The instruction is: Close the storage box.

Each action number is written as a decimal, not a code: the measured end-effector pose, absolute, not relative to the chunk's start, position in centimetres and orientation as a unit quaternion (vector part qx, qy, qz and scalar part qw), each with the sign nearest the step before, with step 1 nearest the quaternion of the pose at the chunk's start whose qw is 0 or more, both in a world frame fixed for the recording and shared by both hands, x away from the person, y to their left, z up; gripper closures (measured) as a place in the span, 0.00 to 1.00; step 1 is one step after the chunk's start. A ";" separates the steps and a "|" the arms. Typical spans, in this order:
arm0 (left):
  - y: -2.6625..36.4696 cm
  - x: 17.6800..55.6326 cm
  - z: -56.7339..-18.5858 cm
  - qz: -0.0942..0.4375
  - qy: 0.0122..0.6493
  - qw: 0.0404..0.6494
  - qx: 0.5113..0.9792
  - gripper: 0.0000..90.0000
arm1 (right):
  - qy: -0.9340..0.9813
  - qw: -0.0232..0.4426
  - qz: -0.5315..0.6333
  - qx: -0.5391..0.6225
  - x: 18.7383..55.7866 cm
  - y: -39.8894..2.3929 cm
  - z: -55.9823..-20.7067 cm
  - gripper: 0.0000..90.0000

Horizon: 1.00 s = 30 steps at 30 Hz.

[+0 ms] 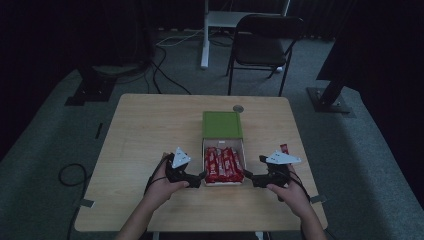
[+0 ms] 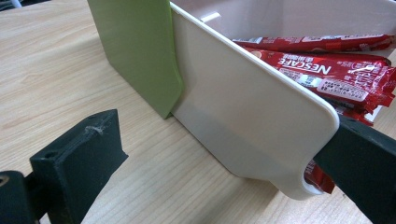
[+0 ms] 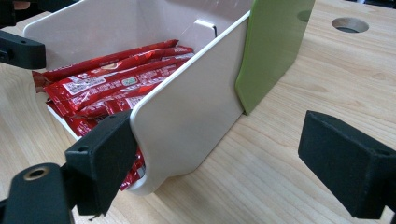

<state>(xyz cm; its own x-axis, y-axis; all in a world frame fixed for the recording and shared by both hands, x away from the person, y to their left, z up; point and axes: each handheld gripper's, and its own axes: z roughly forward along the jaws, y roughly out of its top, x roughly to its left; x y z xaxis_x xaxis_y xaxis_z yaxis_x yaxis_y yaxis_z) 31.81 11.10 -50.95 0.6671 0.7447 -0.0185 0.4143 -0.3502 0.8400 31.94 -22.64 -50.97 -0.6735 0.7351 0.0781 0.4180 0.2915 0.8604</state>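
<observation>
The table [image 1: 150, 130] is seen from the high view as a pale wooden top, with a small round hole [image 1: 238, 108] set into it near the far edge. Just past the middle of it, the box [image 1: 223, 148] is placed: a cream tray whose green lid [image 1: 222, 124] is swung open toward the far side. The tray is packed with red sachets [image 1: 223, 165], laid lengthwise and side by side, and a loose red sachet [image 1: 284, 148] is left on the table beyond the right hand. The near corners of the box are flanked from both sides. The left hand-held gripper [image 1: 202, 178] is brought in at the near left corner; in the left gripper view its jaws are spread wide, one lying past the rounded corner of the cream wall [image 2: 252, 112] by the sachets, the other standing well apart over bare wood. The right hand-held gripper [image 1: 248, 177] is set at the near right corner, and in the right gripper view its jaws are likewise held wide, one against the corner of the wall [image 3: 187, 112], the other clear of it.
</observation>
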 end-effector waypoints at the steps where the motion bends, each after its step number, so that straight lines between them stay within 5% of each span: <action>1: 11.1 31.9 -50.9 0.189 0.363 0.439 0.800 0.03 | 0.786 0.169 0.468 0.368 32.0 -22.6 -50.9 0.12; 30: 11.0 33.4 -50.9 0.185 0.378 0.437 0.795 0.03 | 0.781 0.178 0.464 0.379 33.3 -22.4 -50.8 0.12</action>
